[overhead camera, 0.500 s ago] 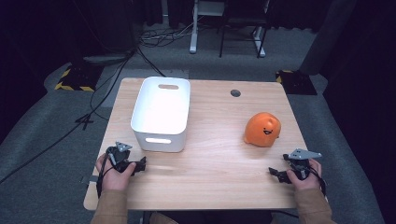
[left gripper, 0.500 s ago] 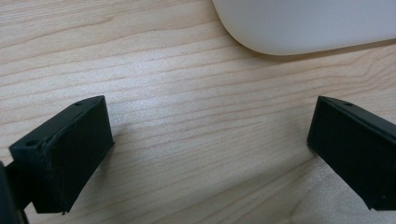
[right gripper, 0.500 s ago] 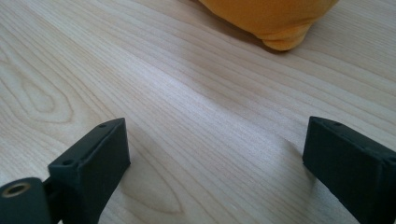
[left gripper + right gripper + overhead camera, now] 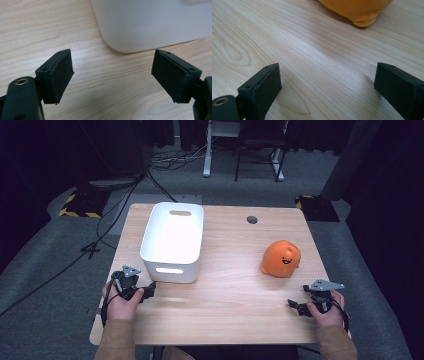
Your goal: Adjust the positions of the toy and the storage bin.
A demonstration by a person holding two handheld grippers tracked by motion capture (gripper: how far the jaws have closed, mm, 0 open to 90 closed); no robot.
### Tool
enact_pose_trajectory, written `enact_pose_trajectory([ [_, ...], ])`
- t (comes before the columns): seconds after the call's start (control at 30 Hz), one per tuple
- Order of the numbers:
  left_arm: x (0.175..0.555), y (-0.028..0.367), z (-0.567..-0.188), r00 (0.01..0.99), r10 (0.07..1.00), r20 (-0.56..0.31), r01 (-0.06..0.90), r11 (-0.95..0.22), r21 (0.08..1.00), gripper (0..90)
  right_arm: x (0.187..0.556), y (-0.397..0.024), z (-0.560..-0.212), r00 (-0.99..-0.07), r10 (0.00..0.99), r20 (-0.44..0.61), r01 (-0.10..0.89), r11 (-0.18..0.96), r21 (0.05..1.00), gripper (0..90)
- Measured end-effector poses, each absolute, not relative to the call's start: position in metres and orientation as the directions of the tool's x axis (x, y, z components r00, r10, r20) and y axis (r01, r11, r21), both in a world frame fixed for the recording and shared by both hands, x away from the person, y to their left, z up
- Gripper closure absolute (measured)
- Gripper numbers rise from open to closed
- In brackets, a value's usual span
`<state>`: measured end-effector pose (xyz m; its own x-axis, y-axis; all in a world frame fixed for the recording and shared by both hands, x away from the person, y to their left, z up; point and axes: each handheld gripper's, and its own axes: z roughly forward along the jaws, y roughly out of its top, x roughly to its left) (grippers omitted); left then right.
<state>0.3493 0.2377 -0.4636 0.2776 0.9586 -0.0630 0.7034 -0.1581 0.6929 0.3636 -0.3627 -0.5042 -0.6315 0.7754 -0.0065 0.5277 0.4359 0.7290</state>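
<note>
Resting near the bench's (image 4: 225, 285) near edge, both tools sit idle. Left hand-held gripper (image 4: 131, 287) gapes wide, nothing between its jaws, just beside the white bin's (image 4: 172, 237) near-left corner. Right hand-held gripper (image 4: 305, 306) equally wide and unloaded; orange plush toy (image 4: 281, 258) sits near, farther in.

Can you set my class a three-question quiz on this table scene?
1. True or false: the orange plush toy lies inside the white bin.
2. Which tool is nearer the bin? A) left tool B) right tool
3. What is between the right tool's jaws?

Key: 1. False, it sits on the wooden table, apart from the bin. 2. A. 3. Nothing; they stand open over bare wood.
</note>
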Motion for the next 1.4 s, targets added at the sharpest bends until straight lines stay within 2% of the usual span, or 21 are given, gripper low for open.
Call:
enact_pose_trajectory([
  [0.13,0.347,0.23,-0.448,0.323,0.946,-0.009,0.664,-0.219,0.715,18.4,0.364,-0.363,-0.504,-0.632,0.775,-0.007,0.527,0.436,0.73,7.5],
  [0.5,0.338,0.225,-0.409,0.337,0.937,-0.087,0.59,-0.138,0.795,22.1,0.364,-0.363,-0.504,-0.632,0.775,-0.007,0.527,0.437,0.729,7.4],
  [0.6,0.336,0.223,-0.401,0.328,0.943,-0.063,0.557,-0.139,0.819,22.8,0.364,-0.363,-0.504,-0.632,0.775,-0.008,0.527,0.438,0.728,7.5],
  [0.77,0.334,0.223,-0.391,0.327,0.941,-0.085,0.504,-0.098,0.858,23.3,0.364,-0.363,-0.504,-0.632,0.775,-0.008,0.526,0.437,0.729,7.4],
  [1.17,0.356,0.227,-0.389,0.284,0.941,-0.183,0.429,0.046,0.902,24.9,0.364,-0.363,-0.504,-0.632,0.775,-0.007,0.526,0.437,0.729,7.5],
  [1.4,0.37,0.229,-0.395,0.236,0.962,-0.138,0.435,0.022,0.9,25.7,0.364,-0.363,-0.504,-0.632,0.775,-0.008,0.527,0.437,0.729,7.5],
])
